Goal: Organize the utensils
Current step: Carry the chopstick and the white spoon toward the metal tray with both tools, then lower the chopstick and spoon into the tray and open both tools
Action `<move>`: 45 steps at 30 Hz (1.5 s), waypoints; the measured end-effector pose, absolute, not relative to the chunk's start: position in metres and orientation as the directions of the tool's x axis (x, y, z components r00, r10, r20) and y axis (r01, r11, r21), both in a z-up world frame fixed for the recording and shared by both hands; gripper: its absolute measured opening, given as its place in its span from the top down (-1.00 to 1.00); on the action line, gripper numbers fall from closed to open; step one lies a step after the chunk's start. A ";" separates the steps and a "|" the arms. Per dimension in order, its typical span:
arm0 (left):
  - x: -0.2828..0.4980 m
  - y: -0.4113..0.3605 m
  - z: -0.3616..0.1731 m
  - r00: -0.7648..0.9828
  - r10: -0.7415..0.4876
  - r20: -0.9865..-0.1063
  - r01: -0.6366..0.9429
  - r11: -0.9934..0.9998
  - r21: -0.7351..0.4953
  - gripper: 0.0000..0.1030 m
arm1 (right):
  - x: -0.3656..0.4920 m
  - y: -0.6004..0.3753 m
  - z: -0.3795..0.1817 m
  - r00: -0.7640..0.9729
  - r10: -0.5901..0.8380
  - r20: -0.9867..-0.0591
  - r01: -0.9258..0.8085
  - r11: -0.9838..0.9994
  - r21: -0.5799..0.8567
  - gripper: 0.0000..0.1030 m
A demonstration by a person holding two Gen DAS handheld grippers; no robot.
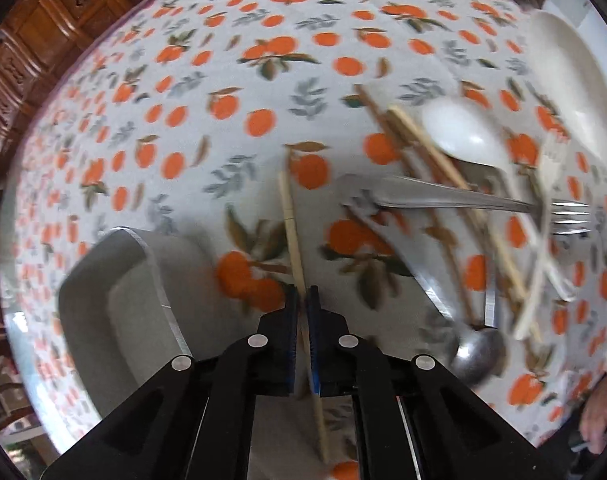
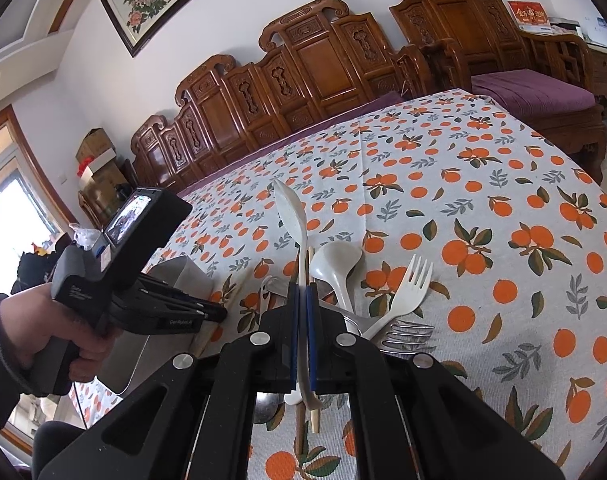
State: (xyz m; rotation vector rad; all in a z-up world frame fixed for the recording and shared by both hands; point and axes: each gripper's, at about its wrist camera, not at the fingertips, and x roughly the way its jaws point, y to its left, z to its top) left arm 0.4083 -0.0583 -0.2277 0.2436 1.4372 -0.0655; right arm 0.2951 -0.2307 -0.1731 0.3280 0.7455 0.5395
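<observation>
- One bamboo chopstick (image 1: 291,232) is pinched between the clenched left gripper (image 1: 302,300), just beside the steel tray (image 1: 103,280).
- Right gripper (image 2: 302,292) is closed with nothing visibly held, above the utensil pile (image 2: 343,280) on the desk (image 2: 503,220).
- Lift straight; swing the chopstick level over the tray before releasing it.
</observation>
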 end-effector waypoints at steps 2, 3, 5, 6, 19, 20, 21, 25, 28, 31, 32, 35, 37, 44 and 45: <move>0.406 -0.063 -0.227 0.137 0.083 -0.987 0.194 0.975 0.109 0.93 | 0.295 -0.231 -0.173 0.610 0.570 -0.551 -0.345 0.817 0.463 0.90; 0.406 -0.064 -0.227 0.139 0.076 -0.987 0.193 0.976 0.102 0.93 | 0.295 -0.231 -0.173 0.609 0.570 -0.551 -0.345 0.816 0.463 0.90; 0.406 -0.067 -0.228 0.143 0.084 -0.986 0.194 0.975 0.111 0.93 | 0.295 -0.231 -0.173 0.609 0.570 -0.552 -0.344 0.817 0.463 0.90; 0.406 -0.068 -0.228 0.147 0.085 -0.985 0.195 0.974 0.113 0.93 | 0.295 -0.231 -0.172 0.610 0.570 -0.550 -0.344 0.817 0.463 0.90; 0.375 -0.050 -0.203 0.263 -0.040 -0.964 0.155 0.988 0.001 0.93 | 0.295 -0.229 -0.169 0.606 0.575 -0.549 -0.349 0.813 0.467 0.90; 0.373 -0.049 -0.198 0.276 -0.050 -0.960 0.153 0.988 -0.007 0.93 | 0.294 -0.228 -0.169 0.606 0.575 -0.550 -0.352 0.814 0.462 0.90; 0.370 -0.047 -0.191 0.291 -0.063 -0.955 0.150 0.988 -0.020 0.93 | 0.294 -0.226 -0.167 0.605 0.575 -0.551 -0.356 0.814 0.460 0.90; 0.360 -0.034 -0.159 0.358 -0.134 -0.924 0.130 0.987 -0.093 0.93 | 0.292 -0.220 -0.164 0.600 0.577 -0.553 -0.367 0.814 0.450 0.90; 0.355 -0.026 -0.136 0.406 -0.164 -0.899 0.118 0.985 -0.127 0.93 | 0.290 -0.214 -0.161 0.593 0.583 -0.555 -0.377 0.811 0.447 0.90; 0.349 -0.012 -0.122 0.441 -0.171 -0.881 0.096 0.985 -0.143 0.93 | 0.287 -0.206 -0.157 0.585 0.593 -0.553 -0.392 0.804 0.447 0.90; 0.348 -0.004 -0.121 0.450 -0.164 -0.878 0.084 0.986 -0.141 0.93 | 0.286 -0.203 -0.156 0.582 0.597 -0.552 -0.397 0.801 0.447 0.91; 0.343 0.020 -0.126 0.459 -0.122 -0.880 0.040 0.992 -0.117 0.93 | 0.282 -0.188 -0.151 0.568 0.607 -0.555 -0.421 0.794 0.438 0.90; 0.341 0.035 -0.136 0.456 -0.095 -0.885 0.010 0.995 -0.102 0.93 | 0.279 -0.174 -0.148 0.556 0.615 -0.559 -0.440 0.788 0.429 0.90; 0.333 0.073 -0.172 0.428 -0.024 -0.904 -0.077 0.995 -0.063 0.92 | 0.268 -0.127 -0.143 0.512 0.633 -0.581 -0.495 0.770 0.402 0.90; 0.333 0.077 -0.175 0.421 -0.025 -0.907 -0.084 0.994 -0.067 0.92 | 0.267 -0.119 -0.144 0.504 0.632 -0.589 -0.503 0.769 0.395 0.90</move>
